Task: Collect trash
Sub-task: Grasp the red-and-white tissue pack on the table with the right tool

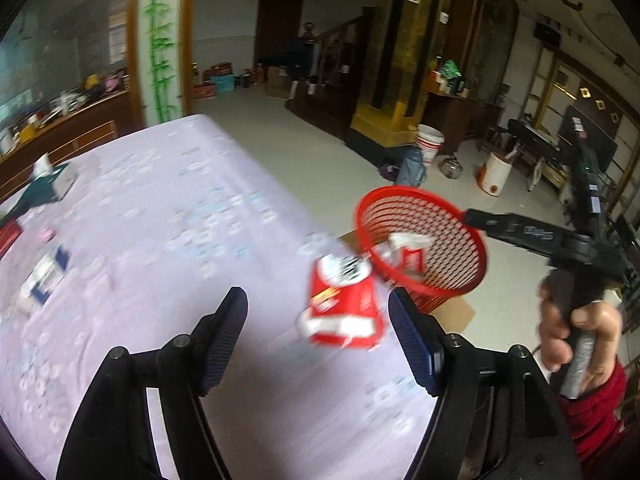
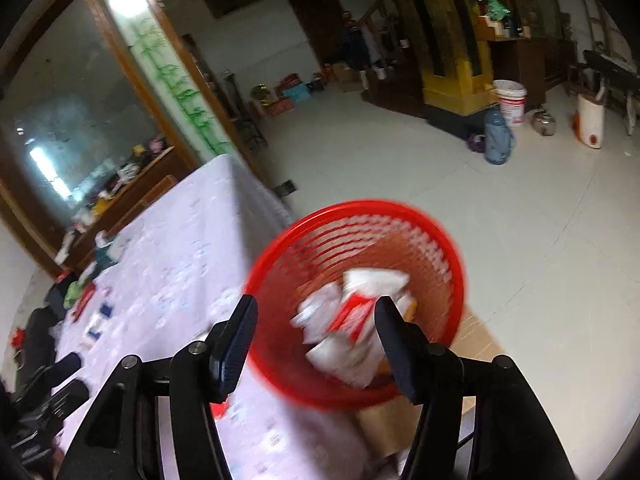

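A crumpled red and white package (image 1: 344, 304), blurred, sits at the right edge of the lilac-clothed table (image 1: 160, 208). It lies just ahead of my left gripper (image 1: 316, 294), whose fingers stand open on either side of it; I cannot tell whether it rests on the cloth or is in the air. Beyond it is a red mesh basket (image 1: 400, 192) holding white and red wrappers (image 1: 408, 248). In the right wrist view the basket (image 2: 360, 204) and its wrappers (image 2: 360, 312) fill the middle. My right gripper (image 2: 317, 300) is open above it, and its tip (image 1: 472, 216) reaches the basket's rim.
A cardboard box (image 1: 452, 312) supports the basket beside the table. A tissue box (image 1: 52, 180) and blue and white packets (image 1: 46, 276) lie at the table's left. A white bucket (image 1: 430, 144) and a water jug (image 1: 412, 164) stand on the tiled floor. A hand (image 1: 576, 320) holds the right gripper.
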`<control>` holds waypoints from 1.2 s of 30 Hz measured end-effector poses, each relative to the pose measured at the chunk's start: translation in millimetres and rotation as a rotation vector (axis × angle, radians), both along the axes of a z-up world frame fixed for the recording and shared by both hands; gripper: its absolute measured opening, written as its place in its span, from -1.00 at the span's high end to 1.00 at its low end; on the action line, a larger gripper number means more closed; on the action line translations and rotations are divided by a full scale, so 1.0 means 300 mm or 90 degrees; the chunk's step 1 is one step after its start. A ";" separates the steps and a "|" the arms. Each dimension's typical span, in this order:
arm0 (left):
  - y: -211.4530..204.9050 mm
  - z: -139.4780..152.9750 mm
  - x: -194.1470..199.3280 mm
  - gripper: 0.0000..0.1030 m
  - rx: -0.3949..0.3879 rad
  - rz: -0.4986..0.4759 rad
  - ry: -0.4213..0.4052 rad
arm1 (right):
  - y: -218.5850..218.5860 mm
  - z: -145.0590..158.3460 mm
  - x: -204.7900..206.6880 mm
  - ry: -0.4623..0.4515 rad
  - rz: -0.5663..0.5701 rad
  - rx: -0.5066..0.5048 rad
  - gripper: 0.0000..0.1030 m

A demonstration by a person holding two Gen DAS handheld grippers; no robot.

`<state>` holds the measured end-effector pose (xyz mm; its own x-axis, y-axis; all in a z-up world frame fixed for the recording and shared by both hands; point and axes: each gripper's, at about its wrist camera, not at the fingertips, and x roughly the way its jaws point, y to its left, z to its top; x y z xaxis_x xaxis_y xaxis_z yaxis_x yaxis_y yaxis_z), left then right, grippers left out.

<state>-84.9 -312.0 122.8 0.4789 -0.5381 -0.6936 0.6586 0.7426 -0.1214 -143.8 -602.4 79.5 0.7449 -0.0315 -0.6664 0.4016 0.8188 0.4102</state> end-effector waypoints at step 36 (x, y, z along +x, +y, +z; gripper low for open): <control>0.796 -0.085 0.256 -0.52 0.028 0.267 0.010 | 0.552 -0.191 0.349 0.132 0.153 -0.091 0.13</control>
